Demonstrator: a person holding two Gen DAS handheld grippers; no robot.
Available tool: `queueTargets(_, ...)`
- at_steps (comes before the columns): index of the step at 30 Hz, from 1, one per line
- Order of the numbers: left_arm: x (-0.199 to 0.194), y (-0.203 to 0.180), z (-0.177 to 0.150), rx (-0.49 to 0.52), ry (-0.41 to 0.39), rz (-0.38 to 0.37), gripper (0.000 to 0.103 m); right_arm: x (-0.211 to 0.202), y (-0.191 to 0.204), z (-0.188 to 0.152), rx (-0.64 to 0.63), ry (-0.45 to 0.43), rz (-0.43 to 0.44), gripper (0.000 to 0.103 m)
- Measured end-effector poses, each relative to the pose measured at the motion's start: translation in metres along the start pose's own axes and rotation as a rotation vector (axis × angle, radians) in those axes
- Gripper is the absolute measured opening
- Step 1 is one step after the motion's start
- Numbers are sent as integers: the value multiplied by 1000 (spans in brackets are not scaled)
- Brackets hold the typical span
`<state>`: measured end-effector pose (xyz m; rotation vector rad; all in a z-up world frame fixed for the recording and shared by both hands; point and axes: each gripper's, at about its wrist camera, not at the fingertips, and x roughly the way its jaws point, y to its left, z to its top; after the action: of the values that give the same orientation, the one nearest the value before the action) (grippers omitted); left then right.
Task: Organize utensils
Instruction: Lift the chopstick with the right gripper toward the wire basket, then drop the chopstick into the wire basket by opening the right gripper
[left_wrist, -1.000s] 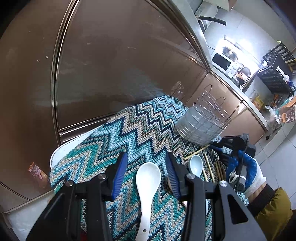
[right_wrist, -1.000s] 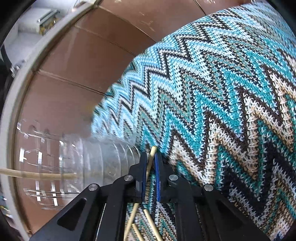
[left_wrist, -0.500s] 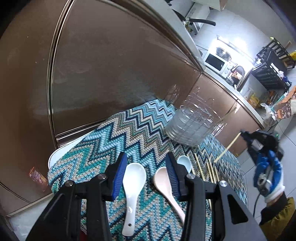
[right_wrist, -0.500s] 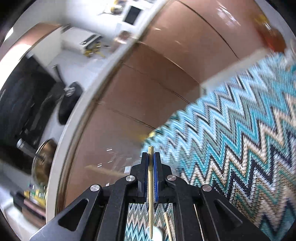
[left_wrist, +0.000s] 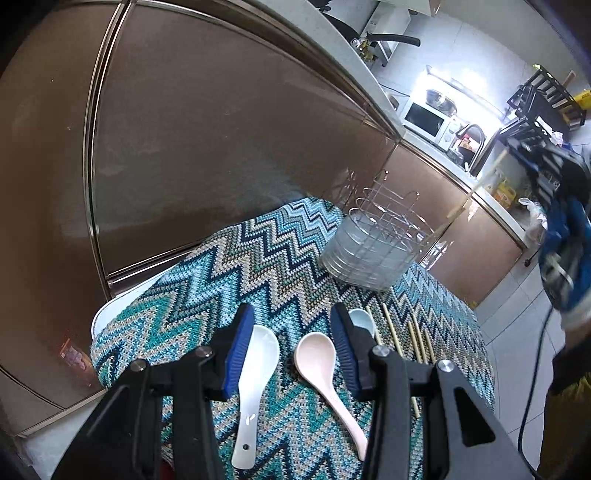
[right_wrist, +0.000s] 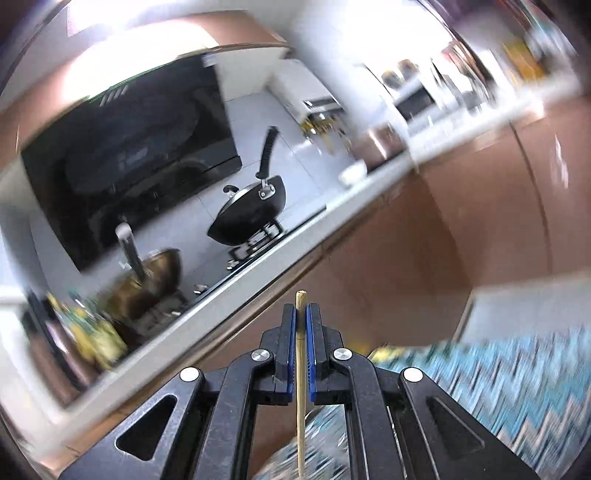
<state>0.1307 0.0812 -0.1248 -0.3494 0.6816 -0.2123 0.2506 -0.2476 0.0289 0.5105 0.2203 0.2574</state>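
Nearest in the left wrist view, the left gripper (left_wrist: 291, 347) is seen hovering over the zigzag cloth (left_wrist: 221, 273) with its fingers spread wide and nothing held. A white spoon (left_wrist: 255, 373) and a pink spoon (left_wrist: 325, 373) are lying on the cloth in the gap between the pads, with a pale blue spoon (left_wrist: 360, 319) tucked just behind the right pad. A few loose chopsticks (left_wrist: 406, 339) are left lying just beside the spoons, toward the edge of the cloth.

A bit further back, the wire utensil holder (left_wrist: 376, 247) is standing upright on the cloth, close to the brown cabinet doors (left_wrist: 221, 140). It can't be told whether anything is in it yet.

Off to the far side, the right gripper (left_wrist: 532, 158) is held up in the air above and beyond the holder, in a blue-gloved hand. In its own view, the right gripper's (right_wrist: 302, 325) pads are closed tight on a single chopstick (right_wrist: 301, 387), which is pinched near its top end and hangs down toward the cloth.

So the step in hand looks like the carry: one chopstick lifted, not yet dropped in. For the next move, the lower tip would need to be lined up over the holder's open top and lowered inside before the pads are released. The right view is blurred, so alignment can't be judged from it.
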Motion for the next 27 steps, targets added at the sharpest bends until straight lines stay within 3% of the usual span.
queueTargets(5,6,4,0,1,10,19,41,30,29,-10,-252,-63,-127,6)
queueTargets(12,9,11,-3,-13,27,48,41,65,1,-57,-294,3,-182,6)
queueTargets(13,8,11,-3,-15,27,46,41,67,-5,-67,-287,34,-177,7)
queueTargets(15,7,7,-4,-13,29,41,41,65,-10,-76,-296,64,-173,22)
queueTargets(18,-3,-2,-4,2,23,30,41,49,-10,-80,-306,83,-163,34)
queueTargets(23,-34,-21,4,40,-25,20,41,4,1,-63,-324,67,-153,34)
queueTargets(27,-70,-36,11,88,-71,37,41,-41,16,-60,-388,108,-128,34)
